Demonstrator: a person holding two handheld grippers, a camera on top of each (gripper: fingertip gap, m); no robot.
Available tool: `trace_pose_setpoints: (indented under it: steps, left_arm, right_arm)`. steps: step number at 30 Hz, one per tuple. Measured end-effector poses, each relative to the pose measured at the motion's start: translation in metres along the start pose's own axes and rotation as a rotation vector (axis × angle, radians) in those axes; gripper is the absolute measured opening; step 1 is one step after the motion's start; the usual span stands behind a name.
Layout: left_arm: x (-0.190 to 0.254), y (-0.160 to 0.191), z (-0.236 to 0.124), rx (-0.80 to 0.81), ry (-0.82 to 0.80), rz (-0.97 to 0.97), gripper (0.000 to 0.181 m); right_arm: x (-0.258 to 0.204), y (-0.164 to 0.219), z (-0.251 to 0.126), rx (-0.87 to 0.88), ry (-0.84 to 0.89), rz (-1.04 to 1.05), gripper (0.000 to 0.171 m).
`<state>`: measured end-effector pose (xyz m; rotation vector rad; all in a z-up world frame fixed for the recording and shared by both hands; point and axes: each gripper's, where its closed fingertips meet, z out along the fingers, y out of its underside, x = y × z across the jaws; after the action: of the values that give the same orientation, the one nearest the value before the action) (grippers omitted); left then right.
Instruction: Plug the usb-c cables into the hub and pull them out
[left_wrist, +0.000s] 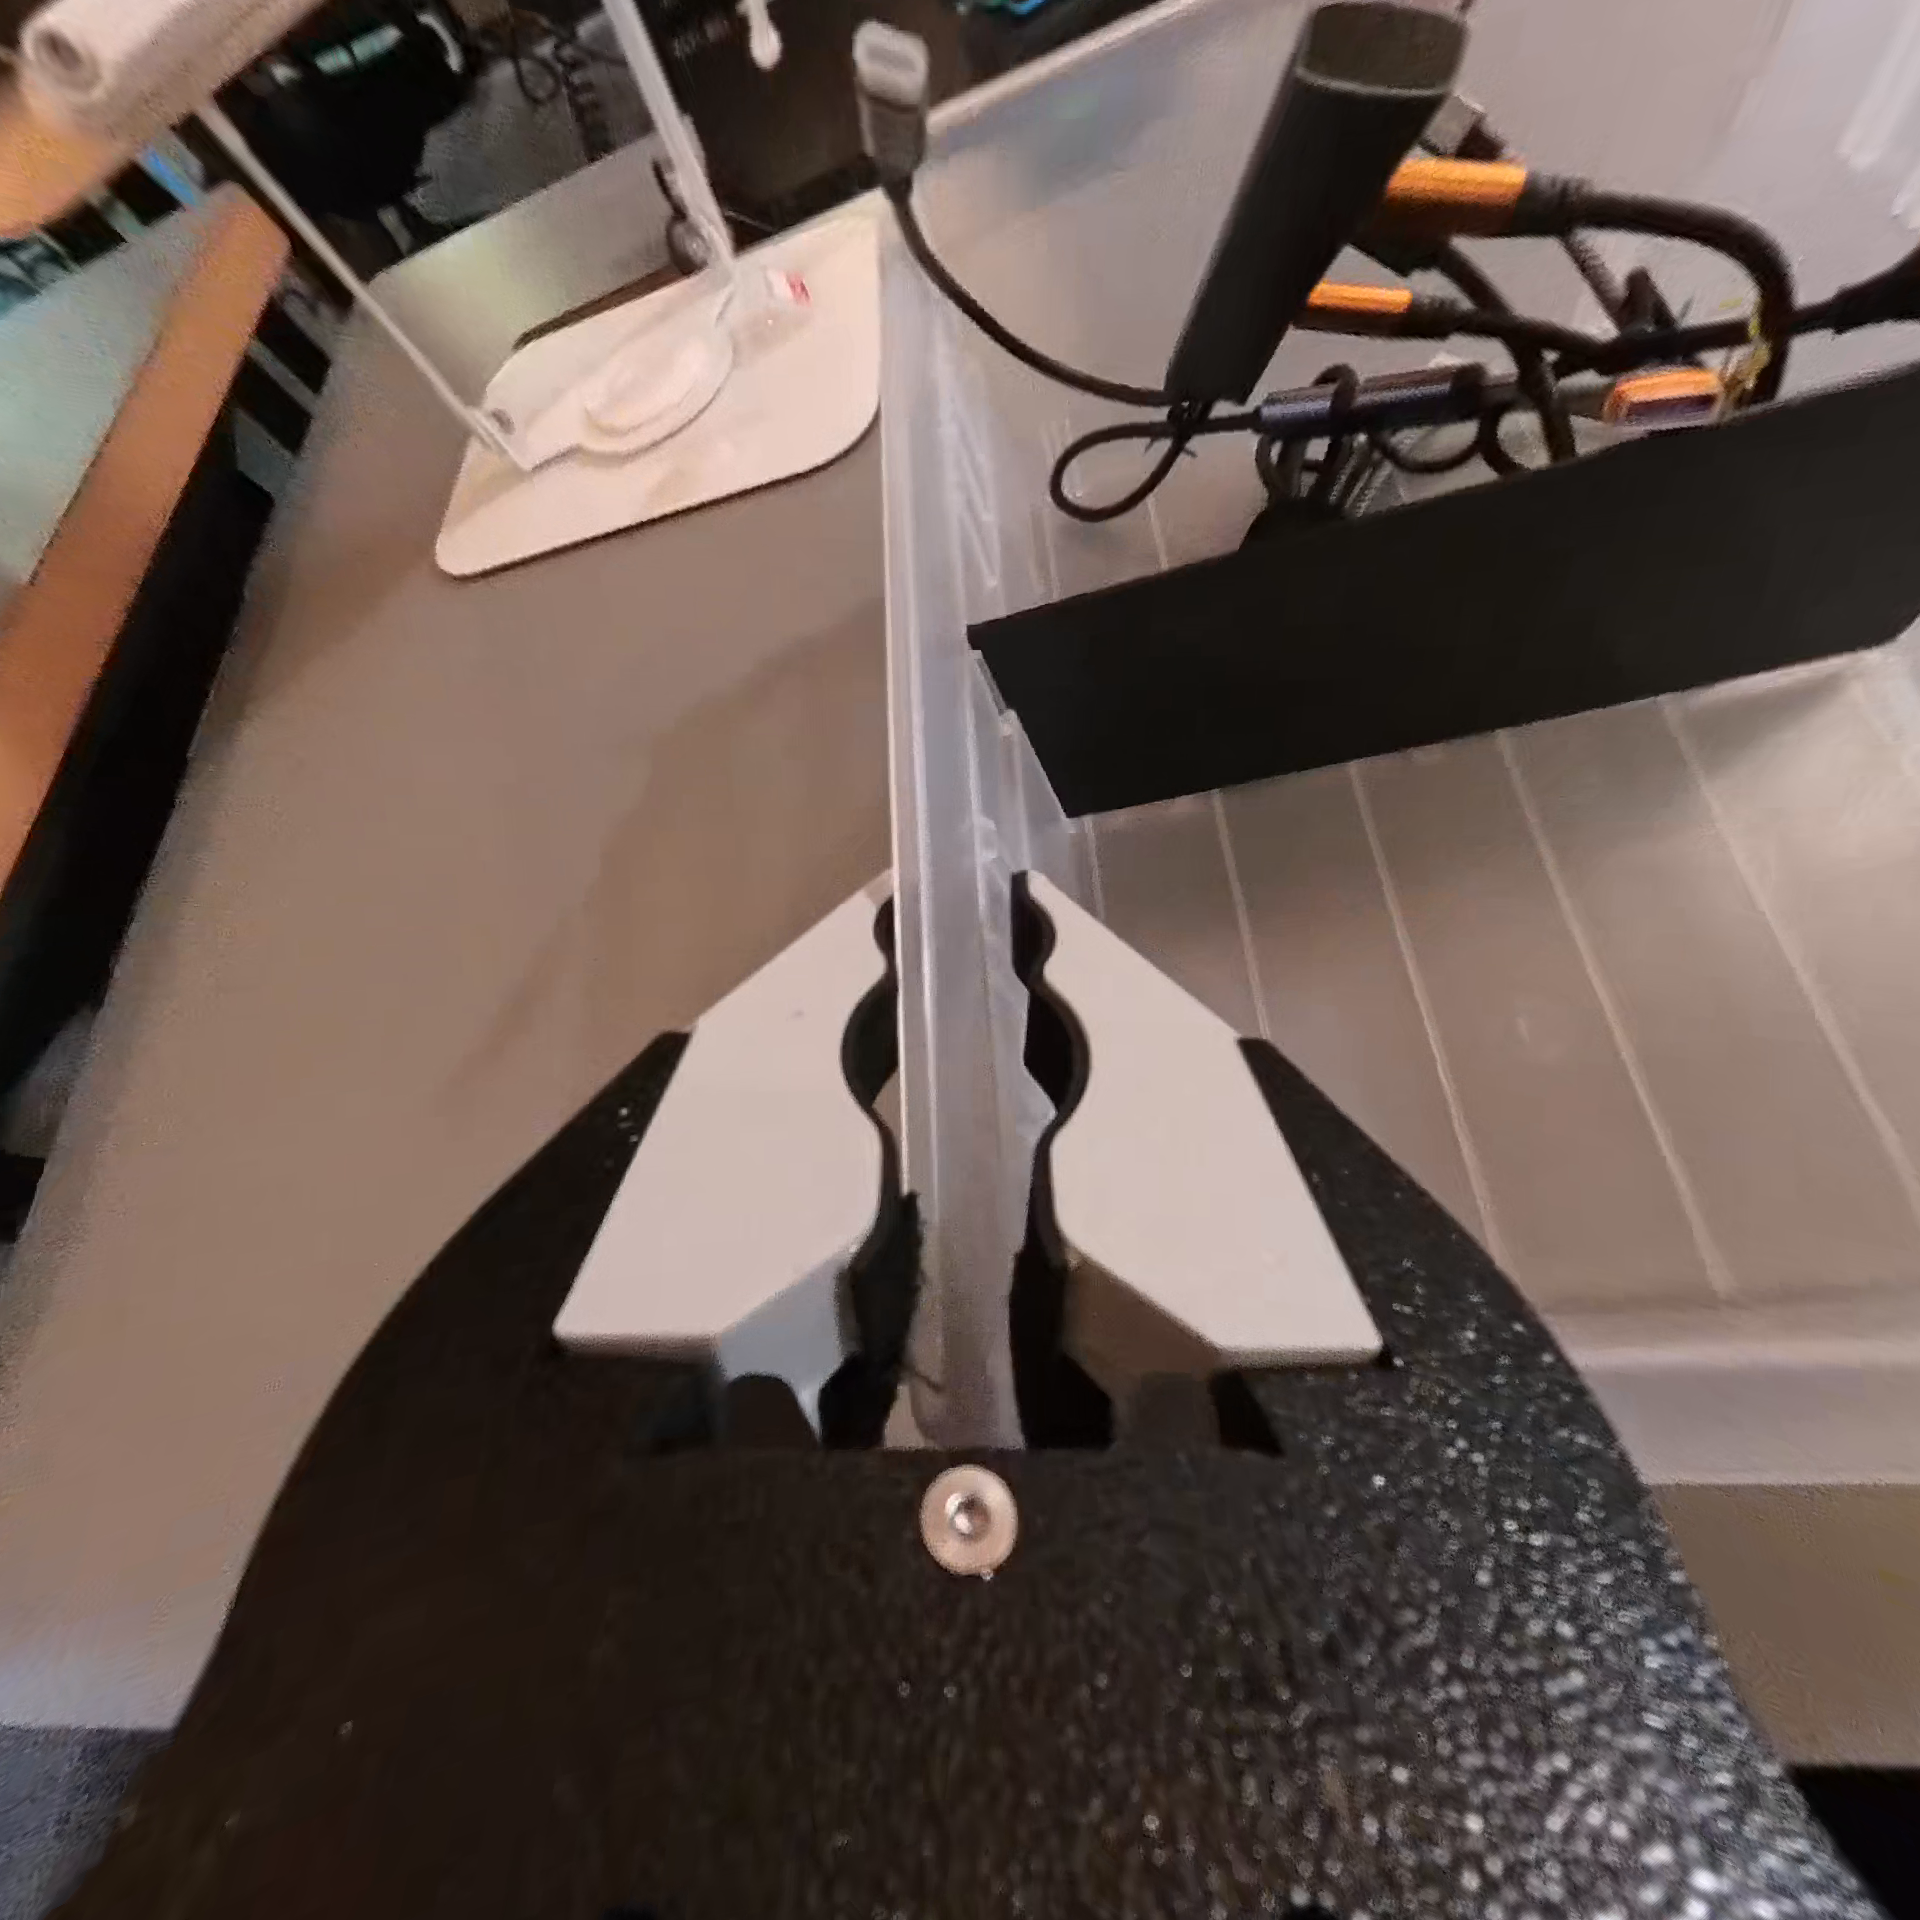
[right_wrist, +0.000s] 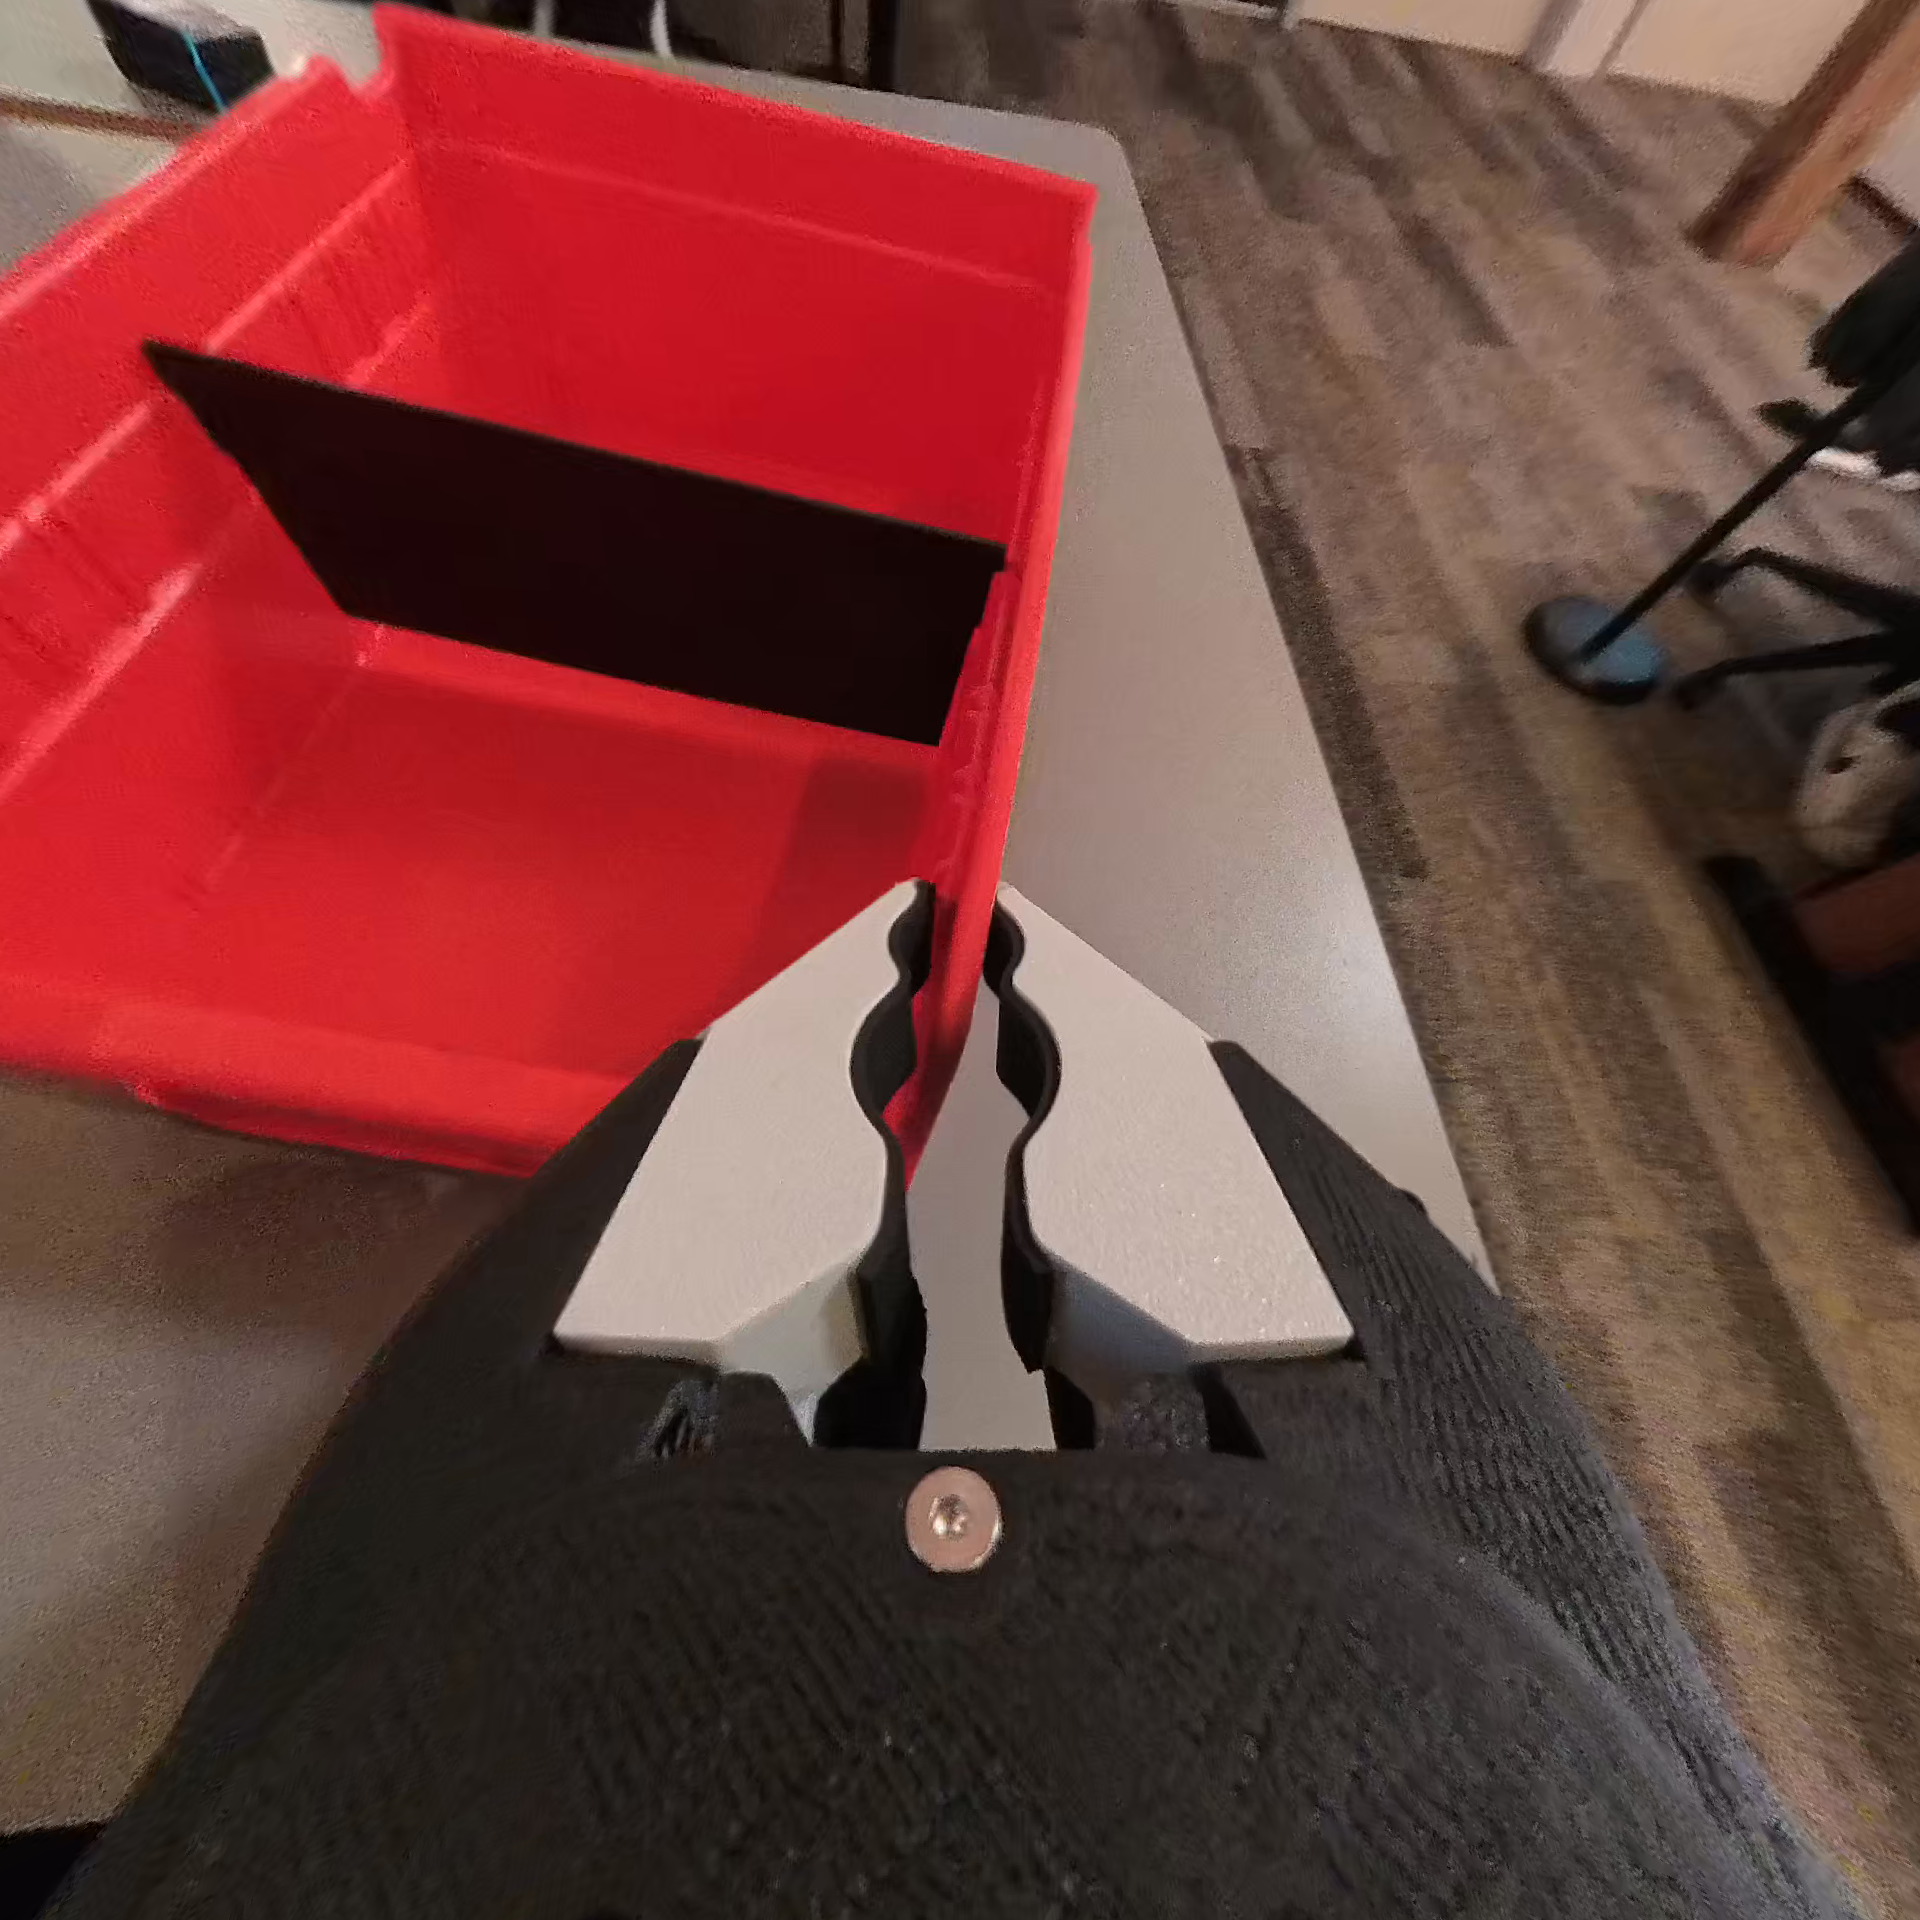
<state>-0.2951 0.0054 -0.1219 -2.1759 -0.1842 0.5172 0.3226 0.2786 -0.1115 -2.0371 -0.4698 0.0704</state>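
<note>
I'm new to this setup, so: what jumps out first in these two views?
The red bin with its black divider fills the right wrist view, the right gripper straddling its wall. In the left wrist view, the left gripper clamps a clear bin's wall, cables tangled inside.

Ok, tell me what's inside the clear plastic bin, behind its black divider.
Behind the black divider, the clear plastic bin holds tangled black cables with orange-collared plugs and a dark slim hub. The divider covers whatever lies lower down.
</note>
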Motion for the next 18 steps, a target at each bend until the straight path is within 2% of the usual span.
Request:
trace_pose_setpoints:
  steps: [3,6,8,10,12,15,18]
  left_arm:
    - [-0.029,0.009,0.002,-0.009,-0.008,-0.019,0.016]
    - [-0.059,0.018,0.007,-0.007,-0.024,-0.052,0.016]
    - [-0.078,0.023,0.009,-0.015,-0.043,-0.043,0.018]
    - [-0.098,0.021,0.003,-0.017,-0.101,-0.033,0.059]
    - [-0.110,0.004,-0.013,0.039,-0.126,-0.018,0.099]
    - [-0.120,-0.048,-0.043,0.233,-0.147,-0.011,0.098]
    - [-0.099,-0.099,-0.055,0.353,-0.049,0.025,0.088]
  right_arm:
    - [0.010,-0.005,0.006,-0.003,-0.055,0.022,0.007]
    - [0.015,-0.027,-0.005,0.071,-0.022,-0.007,0.052]
    - [0.017,-0.051,-0.021,0.156,-0.001,0.005,0.065]
    - [0.011,-0.079,-0.039,0.255,-0.007,0.012,0.074]
    - [-0.009,-0.107,-0.056,0.348,-0.047,0.003,0.084]
    - [-0.062,-0.148,-0.076,0.483,-0.147,-0.050,0.086]
    - [-0.149,-0.183,-0.089,0.622,-0.367,-0.093,0.084]
